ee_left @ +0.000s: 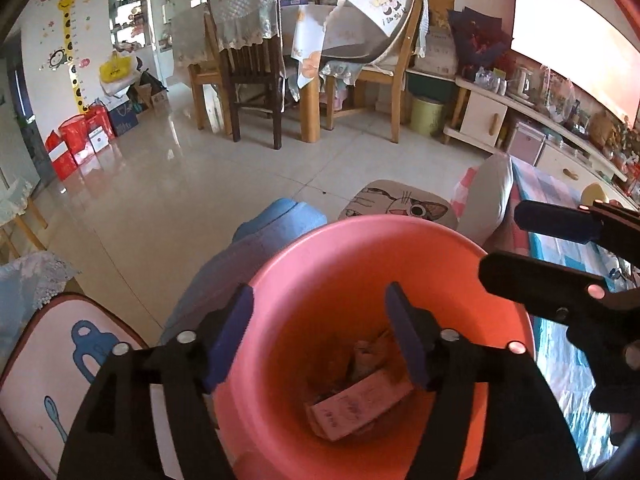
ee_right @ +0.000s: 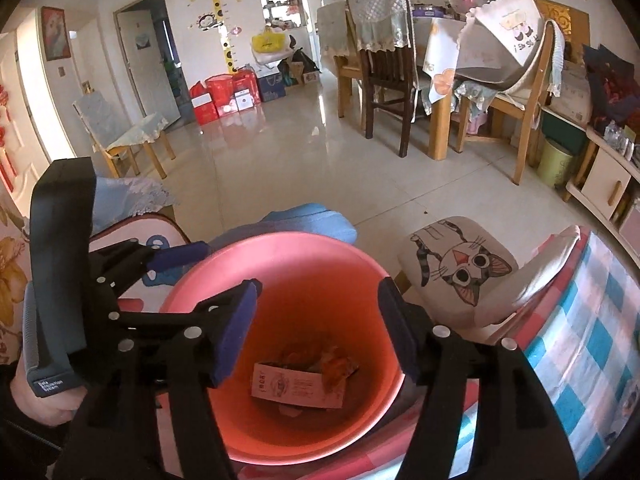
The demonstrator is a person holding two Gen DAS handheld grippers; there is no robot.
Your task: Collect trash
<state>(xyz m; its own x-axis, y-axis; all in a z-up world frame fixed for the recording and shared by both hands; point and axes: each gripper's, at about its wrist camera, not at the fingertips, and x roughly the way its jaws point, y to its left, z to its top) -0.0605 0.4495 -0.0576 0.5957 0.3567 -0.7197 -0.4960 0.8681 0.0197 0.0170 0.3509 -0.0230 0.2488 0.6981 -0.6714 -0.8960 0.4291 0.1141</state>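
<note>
The flat pink carton [ee_right: 297, 390] lies at the bottom of the pink bin [ee_right: 280, 248] atop crumpled orange wrappers [ee_right: 334, 362]; all look light, the carton stiff enough to pinch by an edge, the wrappers crushable. Left tongs [ee_left: 320, 340] and right tongs [ee_right: 316, 330] hang released and empty over the bin mouth. A cat-print stool [ee_right: 456, 268] and checked bedcover [ee_right: 580, 340] crowd the right side.

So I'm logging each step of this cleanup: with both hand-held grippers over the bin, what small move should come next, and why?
Probably lift both away from the pink bin and look for more trash. The left hand-held gripper and right hand-held gripper stand open with nothing between their fingers, while a small carton and crumpled wrappers already lie at the bin's bottom.
</note>
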